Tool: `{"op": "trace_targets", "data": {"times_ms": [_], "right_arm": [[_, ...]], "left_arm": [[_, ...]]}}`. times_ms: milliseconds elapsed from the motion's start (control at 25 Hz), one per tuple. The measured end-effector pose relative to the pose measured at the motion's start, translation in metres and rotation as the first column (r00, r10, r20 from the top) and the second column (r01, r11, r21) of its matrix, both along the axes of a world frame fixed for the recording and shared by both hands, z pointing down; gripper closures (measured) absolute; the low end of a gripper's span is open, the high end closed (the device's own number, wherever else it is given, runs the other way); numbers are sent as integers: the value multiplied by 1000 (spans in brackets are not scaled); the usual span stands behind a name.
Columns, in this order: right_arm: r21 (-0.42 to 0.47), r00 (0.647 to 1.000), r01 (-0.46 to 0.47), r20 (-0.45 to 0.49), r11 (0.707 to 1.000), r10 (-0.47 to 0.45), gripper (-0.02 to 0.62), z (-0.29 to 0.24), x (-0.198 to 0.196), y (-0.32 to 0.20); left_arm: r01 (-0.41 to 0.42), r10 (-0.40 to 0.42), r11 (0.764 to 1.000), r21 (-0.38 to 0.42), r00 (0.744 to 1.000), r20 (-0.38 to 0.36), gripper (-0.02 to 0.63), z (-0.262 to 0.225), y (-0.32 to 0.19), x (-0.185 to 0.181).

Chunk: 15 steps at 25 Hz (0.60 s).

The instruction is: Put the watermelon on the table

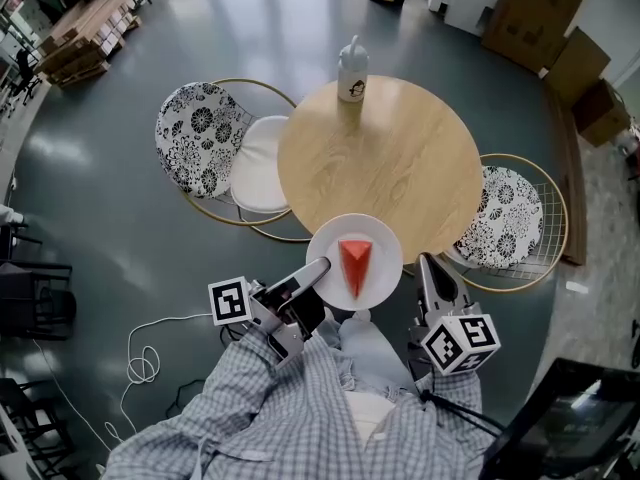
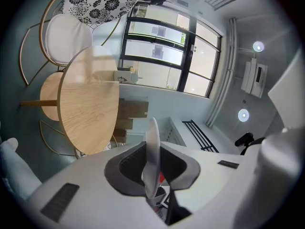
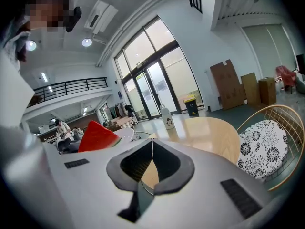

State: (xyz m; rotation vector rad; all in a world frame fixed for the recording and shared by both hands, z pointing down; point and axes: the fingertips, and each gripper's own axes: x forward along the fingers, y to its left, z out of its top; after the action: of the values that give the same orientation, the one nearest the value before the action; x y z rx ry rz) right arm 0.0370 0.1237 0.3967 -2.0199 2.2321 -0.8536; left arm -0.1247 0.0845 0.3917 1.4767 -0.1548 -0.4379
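While the left hand-held gripper (image 1: 318, 273) pinches the white plate (image 1: 385, 240) by its near-left rim only, the whole load hangs off that one small bite. In the left gripper view the jaws are clamped on the plate edge, seen edge-on. The watermelon (image 1: 354, 264) lies loose in the middle of the plate, a red wedge with its point toward the person. The right hand-held gripper (image 1: 430, 268) sits just beside the plate's right side with its jaws closed on nothing, not touching it.

Here is the danger, as I judge it. With a one-sided grip, any twist of the wrist could tip the far rim down and the slice could slide off. The rim could also slip out of the jaws. A low approach could knock the plate against the table's edge.

The plate overlaps the near edge of the round wooden table (image 1: 380, 158); I cannot tell whether it touches it. Ahead there is plenty of bare tabletop. The only thing on it is a white bottle (image 1: 351, 68) at the far edge, well apart. A patterned chair (image 1: 200, 138) stands to the left and another chair (image 1: 512, 218) to the right, both outside the straight path forward.
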Motion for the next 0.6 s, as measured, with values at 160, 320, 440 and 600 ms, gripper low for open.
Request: {"op": "trace_targets", "data": {"times_ms": [160, 320, 440, 600], "right_arm": [[24, 1000, -8, 30, 1000, 7, 584, -6, -10, 0], [35, 998, -18, 60, 999, 16, 584, -11, -18, 4], [89, 991, -31, 130, 996, 19, 584, -21, -22, 8], [135, 982, -30, 189, 990, 4, 583, -34, -30, 13]], "left_arm": [[-10, 10, 1000, 5, 1000, 1, 545, 0, 2, -5], [-22, 22, 1000, 14, 1000, -2, 545, -2, 5, -9], [-27, 27, 1000, 11, 1000, -6, 545, -2, 8, -12], [-33, 33, 999, 12, 999, -3, 545, -2, 12, -14]]}}
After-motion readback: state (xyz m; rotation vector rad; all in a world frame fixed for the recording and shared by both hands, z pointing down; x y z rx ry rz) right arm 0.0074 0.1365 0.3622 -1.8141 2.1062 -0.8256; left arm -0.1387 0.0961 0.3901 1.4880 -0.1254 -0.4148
